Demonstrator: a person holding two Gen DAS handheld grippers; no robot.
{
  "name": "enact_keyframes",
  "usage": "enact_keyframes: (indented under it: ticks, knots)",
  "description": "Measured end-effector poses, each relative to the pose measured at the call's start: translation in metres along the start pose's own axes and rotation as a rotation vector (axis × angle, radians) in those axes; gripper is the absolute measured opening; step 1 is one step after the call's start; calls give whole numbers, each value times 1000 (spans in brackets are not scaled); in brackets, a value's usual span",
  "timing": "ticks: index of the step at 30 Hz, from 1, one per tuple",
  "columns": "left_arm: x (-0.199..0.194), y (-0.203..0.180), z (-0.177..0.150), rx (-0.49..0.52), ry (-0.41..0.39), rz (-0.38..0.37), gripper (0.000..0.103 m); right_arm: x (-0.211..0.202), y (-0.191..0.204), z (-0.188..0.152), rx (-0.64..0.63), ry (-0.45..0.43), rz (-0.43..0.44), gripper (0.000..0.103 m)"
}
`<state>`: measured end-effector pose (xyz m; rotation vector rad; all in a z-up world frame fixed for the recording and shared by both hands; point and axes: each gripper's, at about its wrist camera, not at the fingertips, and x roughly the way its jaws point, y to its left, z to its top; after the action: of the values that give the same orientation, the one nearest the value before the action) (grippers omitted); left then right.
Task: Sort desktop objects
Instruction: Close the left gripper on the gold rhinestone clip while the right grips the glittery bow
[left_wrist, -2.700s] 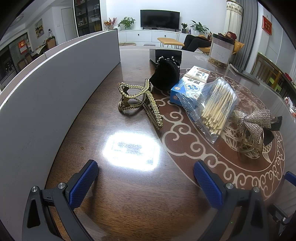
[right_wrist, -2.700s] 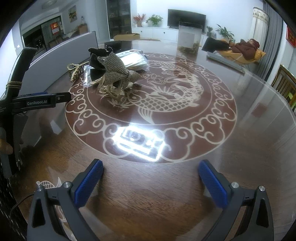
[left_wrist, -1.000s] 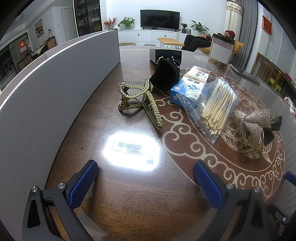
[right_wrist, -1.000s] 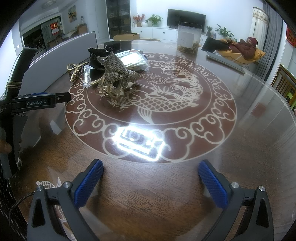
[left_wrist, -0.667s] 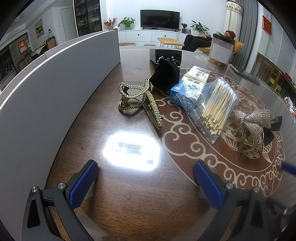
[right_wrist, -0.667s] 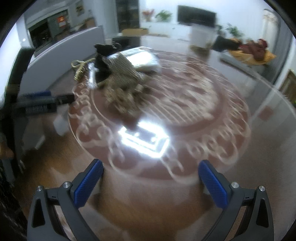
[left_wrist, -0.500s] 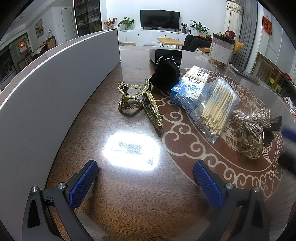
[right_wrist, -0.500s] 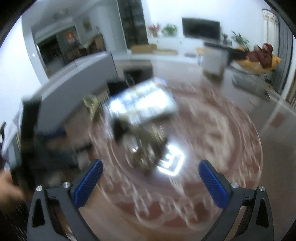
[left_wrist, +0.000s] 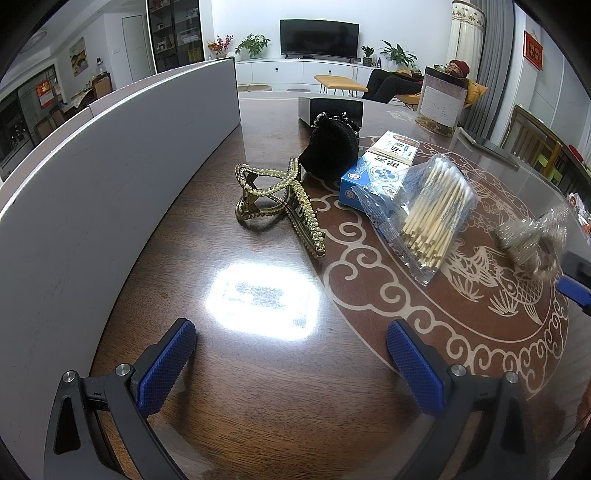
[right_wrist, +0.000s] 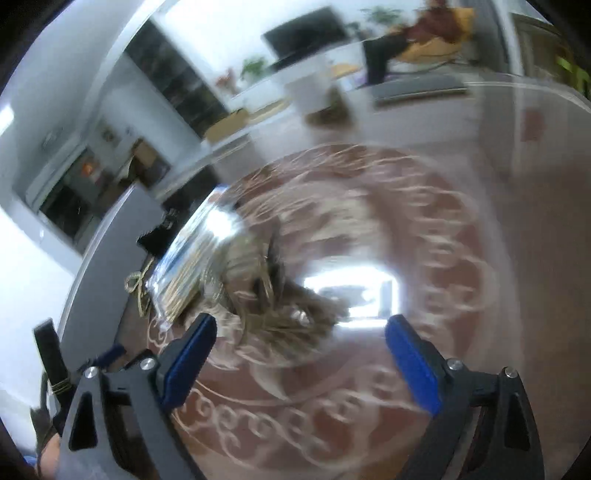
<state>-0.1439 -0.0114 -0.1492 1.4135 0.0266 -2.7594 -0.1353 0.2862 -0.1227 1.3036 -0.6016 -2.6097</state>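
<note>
Right hand-held gripper (right_wrist: 301, 345) closing, jaws wide, nothing clamped; sparkly bow clip (right_wrist: 275, 314) lies on bench (left_wrist: 258, 387) just ahead, beside swab bag (left_wrist: 430, 206). Risk: blurred fast approach (rolled wrist) could shove clip, snag bag. Left hand-held gripper (left_wrist: 291, 356) open, empty.

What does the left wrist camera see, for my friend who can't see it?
An open left hand-held gripper hovers over a dark wooden table. Ahead lie a gold hair claw, a blue box and bagged cotton swabs.

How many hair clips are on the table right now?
2, maybe more hidden: a gold pearl claw clip beside the grey board, and a glittery bow clip right of the cotton swab bag.
</note>
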Motion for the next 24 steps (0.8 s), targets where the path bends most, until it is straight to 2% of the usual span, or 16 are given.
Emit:
enact_keyframes:
  ticks: [2, 5, 8, 12, 17, 19, 21, 24]
  knots:
    - [0, 1, 0, 0, 0, 0, 103, -7, 4, -1, -64, -6, -19, 93]
    - [0, 0, 0, 0, 0, 0, 103, -4, 29, -2, -226, 19, -16, 97]
    - [0, 1, 0, 0, 0, 0, 103, 18, 46, 3, -340, 44, -82, 98]
    - [0, 0, 0, 1, 0, 0, 103, 56, 40, 24, -318, 61, -179, 98]
    - [1, 0, 1, 1, 0, 0, 103, 72, 42, 35, -350, 47, -191, 103]
    - [2, -2, 1, 2, 0, 1, 103, 72, 42, 35, -348, 44, -184, 103]
    - [5, -1, 6, -14, 1, 8, 103, 68, 37, 37, -317, 27, -138, 103]
    - [7, 3, 12, -23, 64, -16, 103, 61, 30, 38, -271, 2, -92, 103]
